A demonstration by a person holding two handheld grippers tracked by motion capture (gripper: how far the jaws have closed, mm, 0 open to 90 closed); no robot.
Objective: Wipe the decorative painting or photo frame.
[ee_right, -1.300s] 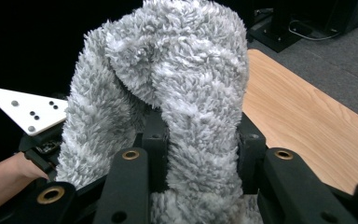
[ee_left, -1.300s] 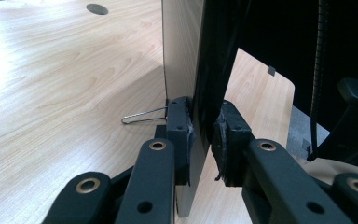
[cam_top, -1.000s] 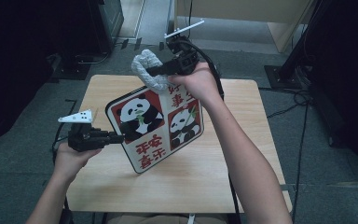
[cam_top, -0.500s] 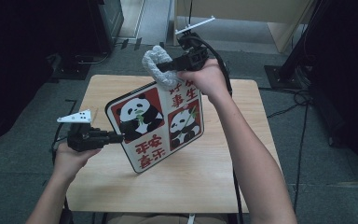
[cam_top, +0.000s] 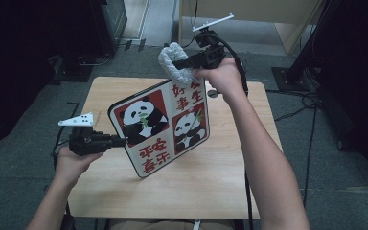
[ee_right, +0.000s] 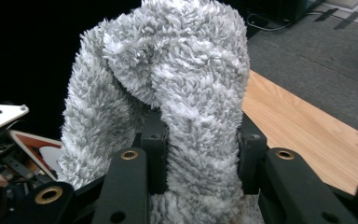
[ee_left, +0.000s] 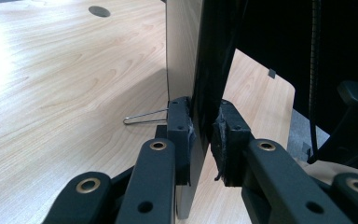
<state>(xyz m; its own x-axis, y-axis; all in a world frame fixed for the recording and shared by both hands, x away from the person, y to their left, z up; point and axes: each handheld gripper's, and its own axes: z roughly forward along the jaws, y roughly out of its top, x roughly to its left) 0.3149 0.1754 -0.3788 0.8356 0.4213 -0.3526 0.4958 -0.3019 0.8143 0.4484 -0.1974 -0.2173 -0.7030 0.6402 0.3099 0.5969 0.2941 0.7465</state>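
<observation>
Left hand-held gripper point(cam_top: 120, 141) clamped, held low, right hand-held gripper point(cam_top: 179, 63) clamped, arm outstretched

Both forearms are showing bare, unsleeved. The grippers point(cam_top: 120, 141) point(cam_top: 179, 62) are wearing black bodies, brass-ringed rivets, grey three-cornered plates and trailing black cables.

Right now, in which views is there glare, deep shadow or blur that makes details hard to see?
High view: the room around the table is nearly black, while the panda board is evenly lit. Left gripper view: strong glare whitens the wood at the left edge, and the board casts a shadow. Right gripper view: the fluffy grey cloth is sharp; the background beside it is dark.
</observation>
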